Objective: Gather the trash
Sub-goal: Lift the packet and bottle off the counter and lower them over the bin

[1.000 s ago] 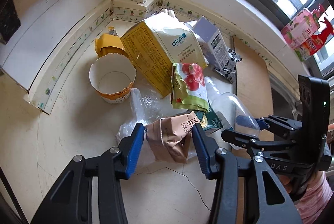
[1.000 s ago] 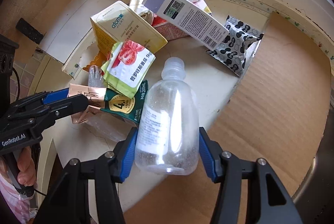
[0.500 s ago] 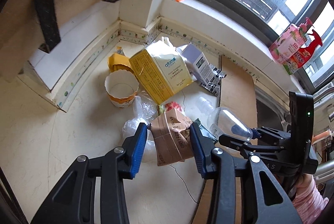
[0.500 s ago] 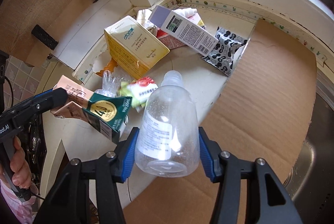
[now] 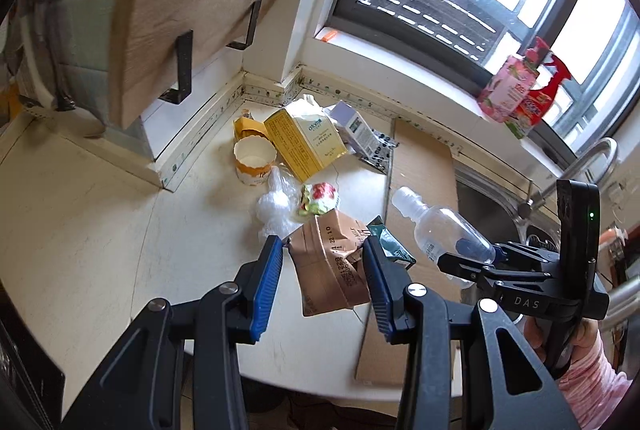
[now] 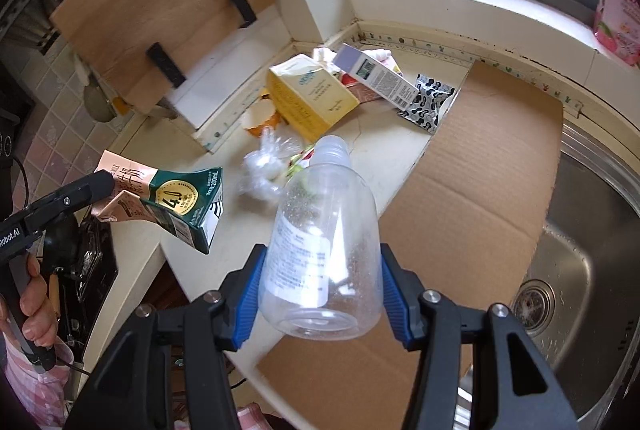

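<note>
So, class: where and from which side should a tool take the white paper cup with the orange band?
Grip the paper cup by its open rim, from above: it stands upright, mouth up, with the yellow carton leaning close beside it.

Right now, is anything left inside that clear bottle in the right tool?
Through the clear plastic bottle, held by the right tool, no liquid shows, only fine specks or droplets on its wall. The white label hides part of the interior.

Crushed milk carton is tan-pink with dark green and a gold badge, bottle clear with a white label, big box yellow, wrapper silver with black blobs, cream surface.
</note>
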`<state>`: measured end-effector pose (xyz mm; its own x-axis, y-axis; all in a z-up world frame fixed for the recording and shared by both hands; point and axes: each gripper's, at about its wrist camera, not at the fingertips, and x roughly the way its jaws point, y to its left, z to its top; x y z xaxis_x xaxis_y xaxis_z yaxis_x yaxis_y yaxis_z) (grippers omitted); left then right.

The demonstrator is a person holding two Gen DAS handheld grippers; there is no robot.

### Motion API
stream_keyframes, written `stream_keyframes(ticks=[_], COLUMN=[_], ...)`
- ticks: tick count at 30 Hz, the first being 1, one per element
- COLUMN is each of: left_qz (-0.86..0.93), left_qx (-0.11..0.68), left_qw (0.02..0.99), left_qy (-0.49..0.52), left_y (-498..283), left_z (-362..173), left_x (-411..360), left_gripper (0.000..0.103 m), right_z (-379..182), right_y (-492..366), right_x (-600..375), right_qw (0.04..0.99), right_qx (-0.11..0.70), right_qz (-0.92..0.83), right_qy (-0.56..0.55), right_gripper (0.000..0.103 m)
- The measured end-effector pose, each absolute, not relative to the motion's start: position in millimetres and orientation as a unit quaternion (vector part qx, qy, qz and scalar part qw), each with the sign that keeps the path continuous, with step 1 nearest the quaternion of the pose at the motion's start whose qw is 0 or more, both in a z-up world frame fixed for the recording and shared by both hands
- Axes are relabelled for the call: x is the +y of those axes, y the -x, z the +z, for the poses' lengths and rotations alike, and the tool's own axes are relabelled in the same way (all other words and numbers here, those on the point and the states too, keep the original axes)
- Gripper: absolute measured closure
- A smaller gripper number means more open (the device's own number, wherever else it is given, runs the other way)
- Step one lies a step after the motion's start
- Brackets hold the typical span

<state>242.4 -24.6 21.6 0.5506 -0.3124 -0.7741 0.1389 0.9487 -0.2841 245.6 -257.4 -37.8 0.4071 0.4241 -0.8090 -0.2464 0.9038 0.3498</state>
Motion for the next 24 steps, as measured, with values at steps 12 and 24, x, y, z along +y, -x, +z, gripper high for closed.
stream_keyframes(ticks=[12,24], left_qz=[-0.15,-0.122], left_qx=[0.46,0.519], left_qw=[0.87,0.842], left_qy=[0.095,0.084], left_y=[-89.8,4.1], left_z=[17.1,-60.7], left_x=[19.8,50.9], left_gripper=[0.063,0.063], right_z=[-18.3,-88.2], right_y=[-101.3,-2.3], right_x=[-194.1,-123.2], right_qw=[0.837,0.787], right_qx=[0.498,0.57], right_qz=[0.213,0.228], right_qy=[-0.077,-0.056], right_gripper=[0.049,0.049])
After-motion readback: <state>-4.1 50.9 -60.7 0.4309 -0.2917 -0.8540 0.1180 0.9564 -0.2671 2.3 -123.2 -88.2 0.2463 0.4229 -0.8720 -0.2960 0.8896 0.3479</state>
